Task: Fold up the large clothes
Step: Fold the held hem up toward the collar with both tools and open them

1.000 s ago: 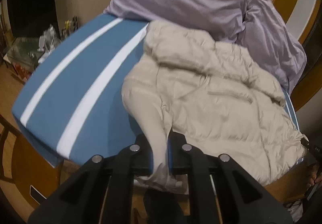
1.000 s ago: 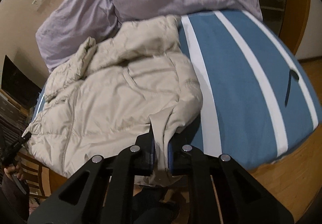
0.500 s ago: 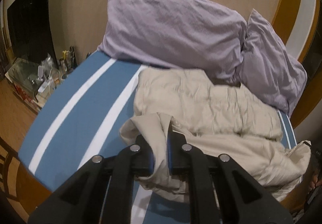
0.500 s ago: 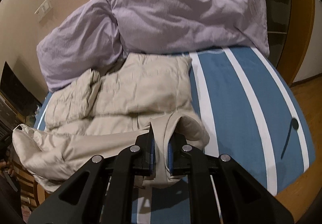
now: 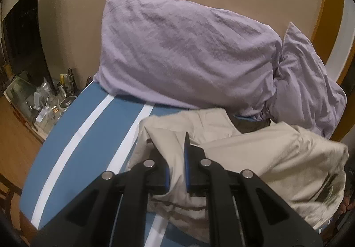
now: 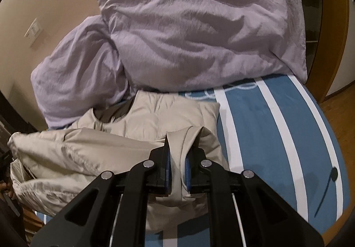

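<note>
A beige padded jacket (image 5: pixel 277 153) lies on a blue bed with white stripes (image 5: pixel 84 136). My left gripper (image 5: pixel 176 171) is shut on a bunched hem of the jacket, which is lifted and doubled over toward the pillows. In the right wrist view the same jacket (image 6: pixel 93 149) is folded over itself, and my right gripper (image 6: pixel 176 169) is shut on its other hem corner. The jacket's upper part (image 6: pixel 168 111) lies flat below the pillows. Fabric hides the fingertips in both views.
Two lilac pillows (image 5: pixel 184 58) (image 6: pixel 204 31) lean on the wall at the head of the bed. A side table with bottles (image 5: pixel 44 100) stands left of the bed. A dark cable (image 6: pixel 328 184) lies on the sheet at the right. Wooden floor (image 6: pixel 339 109) surrounds the bed.
Both grippers have carried the jacket's lower hem up and forward toward the pillows, doubling the jacket over itself. The pillows now look larger and nearer. Both grips stayed shut.
</note>
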`<action>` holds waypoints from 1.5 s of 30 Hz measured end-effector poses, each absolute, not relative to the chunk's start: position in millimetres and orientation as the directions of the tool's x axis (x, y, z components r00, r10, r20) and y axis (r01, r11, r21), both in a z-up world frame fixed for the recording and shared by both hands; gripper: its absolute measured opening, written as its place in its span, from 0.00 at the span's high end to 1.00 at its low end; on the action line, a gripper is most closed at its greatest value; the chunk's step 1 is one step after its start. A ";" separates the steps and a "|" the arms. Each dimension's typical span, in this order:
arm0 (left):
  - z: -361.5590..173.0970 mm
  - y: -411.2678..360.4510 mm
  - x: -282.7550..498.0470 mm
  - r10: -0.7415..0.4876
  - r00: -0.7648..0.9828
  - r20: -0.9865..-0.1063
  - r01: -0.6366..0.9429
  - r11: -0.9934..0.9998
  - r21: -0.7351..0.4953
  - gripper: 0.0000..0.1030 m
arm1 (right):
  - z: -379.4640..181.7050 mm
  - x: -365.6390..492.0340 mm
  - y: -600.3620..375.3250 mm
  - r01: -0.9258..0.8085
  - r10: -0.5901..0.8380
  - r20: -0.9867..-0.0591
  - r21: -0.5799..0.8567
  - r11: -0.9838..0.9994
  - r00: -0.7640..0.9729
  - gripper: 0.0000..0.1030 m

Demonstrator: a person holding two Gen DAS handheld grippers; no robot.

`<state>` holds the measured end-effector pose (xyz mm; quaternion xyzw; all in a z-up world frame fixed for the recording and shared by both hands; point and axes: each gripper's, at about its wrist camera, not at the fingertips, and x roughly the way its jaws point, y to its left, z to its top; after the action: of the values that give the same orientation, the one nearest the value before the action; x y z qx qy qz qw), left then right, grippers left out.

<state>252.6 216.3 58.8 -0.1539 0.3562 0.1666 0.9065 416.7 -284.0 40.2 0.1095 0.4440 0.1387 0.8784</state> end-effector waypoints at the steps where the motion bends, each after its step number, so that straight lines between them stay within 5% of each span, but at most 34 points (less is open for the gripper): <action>1: 59.2 217.6 258.3 0.192 0.691 -0.697 -0.410 0.898 -0.159 0.90 | 40.9 426.7 -281.7 -0.139 0.339 -0.747 0.318 0.938 0.572 0.90; 34: -47.6 276.5 424.5 0.151 0.517 -0.843 -0.473 0.871 -0.134 0.82 | -64.6 574.9 -246.0 0.059 0.291 -0.874 0.339 0.939 0.390 0.83; 38: -50.5 285.0 429.0 0.108 0.515 -0.850 -0.480 0.859 -0.181 0.74 | -56.0 575.3 -257.3 0.085 0.321 -0.860 0.383 0.920 0.396 0.70; 41: -45.0 288.7 430.6 0.094 0.524 -0.847 -0.473 0.859 -0.197 0.64 | -33.8 568.4 -269.2 0.108 0.249 -0.842 0.338 0.935 0.477 0.28; 43: -39.1 289.5 430.3 0.105 0.531 -0.841 -0.471 0.861 -0.190 0.57 | -21.2 565.1 -274.4 0.097 0.250 -0.825 0.343 0.934 0.507 0.26; 45: -31.1 287.4 428.8 0.142 0.539 -0.830 -0.478 0.863 -0.163 0.40 | -12.8 562.7 -273.6 0.081 0.262 -0.818 0.350 0.933 0.511 0.26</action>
<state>428.8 287.4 -31.1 -0.1892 0.4448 0.1809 0.8565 562.7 -273.6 -12.8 0.1747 0.4914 0.0531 0.8516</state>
